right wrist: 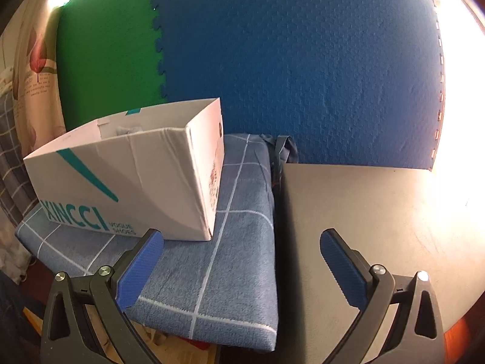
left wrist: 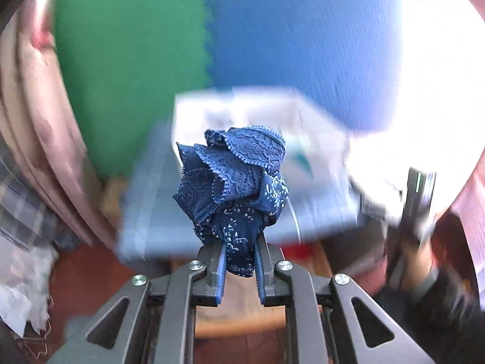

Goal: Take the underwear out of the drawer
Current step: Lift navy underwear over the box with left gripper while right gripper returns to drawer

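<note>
Left gripper (left wrist: 239, 261) is clenched on navy lace underwear (left wrist: 233, 194), bunched between its blue pads and lifted clear above the white shoebox (right wrist: 127, 182), which serves as the drawer. We note heavy blur in the left wrist view. Right gripper (right wrist: 242, 270) hangs with jaws spread wide, holding nothing, over the blue checked cushion (right wrist: 230, 273) beside a grey tabletop (right wrist: 363, 212). We judge extraction done; setting the garment down remains.
</note>
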The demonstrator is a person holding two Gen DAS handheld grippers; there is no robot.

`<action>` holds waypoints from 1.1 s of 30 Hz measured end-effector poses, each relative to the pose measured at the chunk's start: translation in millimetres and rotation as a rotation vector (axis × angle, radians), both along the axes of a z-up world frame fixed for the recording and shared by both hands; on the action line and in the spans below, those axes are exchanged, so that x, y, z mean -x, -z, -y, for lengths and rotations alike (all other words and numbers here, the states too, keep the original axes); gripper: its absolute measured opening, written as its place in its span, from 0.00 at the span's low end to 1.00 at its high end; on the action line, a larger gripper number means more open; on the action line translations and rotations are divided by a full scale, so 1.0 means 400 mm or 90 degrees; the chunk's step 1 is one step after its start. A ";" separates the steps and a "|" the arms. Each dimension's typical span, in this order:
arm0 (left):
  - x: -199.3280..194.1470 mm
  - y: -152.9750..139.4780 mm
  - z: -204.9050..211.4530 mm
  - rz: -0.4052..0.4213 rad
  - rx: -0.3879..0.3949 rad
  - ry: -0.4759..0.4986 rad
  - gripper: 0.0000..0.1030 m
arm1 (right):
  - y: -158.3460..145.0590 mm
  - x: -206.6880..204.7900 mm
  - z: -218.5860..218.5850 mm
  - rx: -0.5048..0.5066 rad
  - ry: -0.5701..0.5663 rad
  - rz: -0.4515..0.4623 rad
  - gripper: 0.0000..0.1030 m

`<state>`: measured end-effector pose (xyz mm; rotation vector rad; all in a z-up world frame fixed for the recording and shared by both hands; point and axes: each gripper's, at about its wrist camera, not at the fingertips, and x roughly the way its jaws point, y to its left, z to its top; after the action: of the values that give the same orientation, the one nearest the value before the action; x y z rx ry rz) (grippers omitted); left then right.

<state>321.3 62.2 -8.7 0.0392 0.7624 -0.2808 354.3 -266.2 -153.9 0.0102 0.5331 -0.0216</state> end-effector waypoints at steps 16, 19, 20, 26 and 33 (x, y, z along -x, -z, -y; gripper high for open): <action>-0.259 -0.243 -0.014 0.132 -0.001 -0.060 0.15 | 0.035 0.026 -0.030 0.040 -0.020 -0.030 1.00; -0.304 -0.218 -0.005 0.103 0.006 -0.061 0.15 | 0.041 0.045 -0.038 0.045 -0.031 -0.038 1.00; -0.321 -0.209 -0.003 0.098 0.002 -0.062 0.15 | 0.043 0.050 -0.042 0.045 -0.034 -0.041 1.00; -0.400 -0.134 0.044 0.055 -0.034 -0.057 0.15 | 0.061 0.094 -0.088 0.037 -0.058 -0.067 1.00; -0.451 -0.063 0.086 0.026 -0.069 -0.046 0.15 | 0.091 0.125 -0.155 0.058 -0.091 -0.095 1.00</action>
<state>501.6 27.8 16.5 0.1193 0.7370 -0.1689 304.2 -204.3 -190.2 -0.1196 0.6811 0.0928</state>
